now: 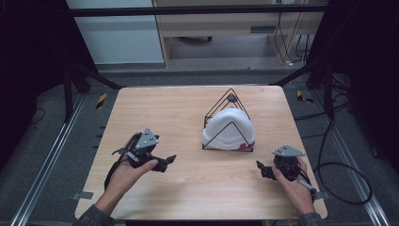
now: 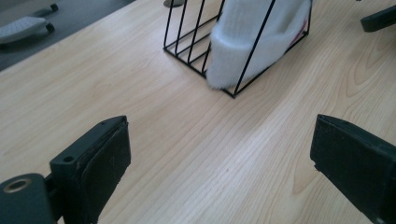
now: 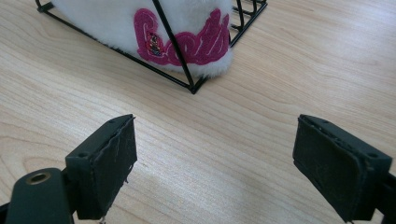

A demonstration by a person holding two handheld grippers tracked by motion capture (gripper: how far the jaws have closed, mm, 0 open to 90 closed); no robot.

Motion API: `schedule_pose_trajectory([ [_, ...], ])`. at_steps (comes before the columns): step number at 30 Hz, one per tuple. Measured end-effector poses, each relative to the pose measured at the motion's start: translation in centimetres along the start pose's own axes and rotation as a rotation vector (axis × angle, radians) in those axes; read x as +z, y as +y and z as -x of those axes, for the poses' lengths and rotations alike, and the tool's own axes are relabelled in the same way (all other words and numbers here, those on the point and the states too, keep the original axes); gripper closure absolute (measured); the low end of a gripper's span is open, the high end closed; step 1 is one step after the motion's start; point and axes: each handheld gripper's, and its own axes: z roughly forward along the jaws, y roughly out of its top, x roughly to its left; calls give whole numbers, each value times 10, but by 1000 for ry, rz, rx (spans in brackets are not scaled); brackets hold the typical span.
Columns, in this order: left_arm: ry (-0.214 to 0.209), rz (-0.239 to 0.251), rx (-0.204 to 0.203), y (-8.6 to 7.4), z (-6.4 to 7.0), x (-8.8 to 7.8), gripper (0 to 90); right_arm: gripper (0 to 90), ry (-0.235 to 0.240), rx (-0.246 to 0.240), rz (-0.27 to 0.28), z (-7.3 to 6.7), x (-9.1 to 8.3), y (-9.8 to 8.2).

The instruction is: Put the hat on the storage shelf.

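A white fluffy hat (image 1: 227, 128) with pink lettering (image 3: 187, 39) lies inside a black wire pyramid rack (image 1: 230, 101) at the middle of the wooden table (image 1: 188, 188). My left gripper (image 1: 170, 160) hovers low over the table to the rack's left, jaws wide apart and empty; its own view shows the hat (image 2: 252, 37) and rack (image 2: 187, 32) ahead. My right gripper (image 1: 259, 169) sits to the rack's lower right, also open with nothing between its pads (image 3: 109, 163). The rack's corner (image 3: 192, 88) lies just beyond them.
The table's front edge runs close under both forearms. Black cables (image 1: 339, 179) trail off the right side onto the floor. Metal rails (image 1: 47, 160) flank the table. A cabinet (image 1: 226, 28) stands behind it.
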Motion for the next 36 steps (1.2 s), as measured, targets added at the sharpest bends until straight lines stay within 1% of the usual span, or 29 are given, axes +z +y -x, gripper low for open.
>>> schedule_pose_trajectory([
  [1, 0, 0, 0, 0, 0, 0, 44, 137, 0, 0, 0, 0, 0, 0],
  [2, 4, -4, -11, -6, -4, 0, 44, 137, 5, 4, 1, 0, 0, -1],
  [3, 9, -20, -16, -13, -9, 2, 40, 135, 7, 14, -5, 0, 2, -2],
  [4, 9, -20, -16, -13, -9, 2, 38, 133, 11, 17, -9, 0, 2, -3],
  [5, 11, -28, -19, -18, -12, 3, 38, 133, 11, 17, -9, 0, 2, -3],
  [6, 7, -32, -31, -22, -16, 4, 38, 133, 14, 21, -14, -1, 3, -3],
  [8, 1, -34, -58, -30, -22, 5, 38, 131, 17, 12, -16, -2, 5, -5],
  [9, 9, -42, -64, -35, -26, 6, 38, 130, 21, 14, -17, -4, 5, -5],
  [10, 18, -56, -81, -41, -31, 7, 41, 127, 26, 13, -18, -5, 7, -6],
  [13, 47, -92, -103, -53, -41, 8, 46, 124, 27, 16, -25, -7, 8, -4],
  [14, 55, -99, -111, -57, -44, 9, 49, 123, 28, 11, -22, -6, 9, -4],
  [15, 55, -99, -111, -57, -44, 9, 49, 123, 28, 11, -22, -6, 9, -4],
  [16, 69, -111, -118, -62, -49, 9, 49, 123, 31, 12, -21, -6, 10, -3],
  [17, 82, -120, -137, -69, -56, 9, 50, 123, 35, 22, -22, -5, 11, -2],
  [18, 93, -125, -148, -73, -59, 9, 50, 123, 38, 27, -24, -5, 12, -2],
  [19, 93, -125, -148, -73, -59, 9, 51, 123, 38, 27, -24, -5, 12, -2],
  [20, 102, -131, -157, -78, -63, 9, 51, 123, 37, 22, -25, -4, 13, -2],
  [21, 111, -131, -175, -82, -67, 9, 52, 123, 39, 36, -32, -3, 14, -2],
  [22, 112, -123, -199, -87, -70, 9, 55, 124, 37, 38, -34, -2, 14, -2],
  [23, 104, -126, -211, -91, -73, 8, 57, 125, 40, 50, -34, -2, 15, -2],
  [24, 110, -128, -221, -95, -75, 7, 57, 125, 40, 55, -36, -2, 15, -3],
  [25, 121, -135, -221, -98, -77, 6, 57, 126, 40, 55, -36, -2, 16, -3],
  [26, 127, -130, -231, -101, -78, 5, 57, 126, 41, 49, -39, -2, 16, -3],
  [28, 131, -132, -248, -108, -82, 2, 56, 126, 43, 50, -40, -1, 17, -3],
  [30, 138, -130, -251, -110, -83, 2, 56, 126, 42, 51, -40, -1, 18, -3],
  [31, 152, -135, -250, -114, -85, 1, 56, 126, 37, 57, -40, 1, 19, -4],
  [32, 152, -130, -263, -116, -85, 1, 56, 126, 38, 63, -41, 2, 20, -3],
  [36, 159, -128, -276, -122, -88, 3, 56, 126, 19, 72, -44, 6, 24, -4],
])
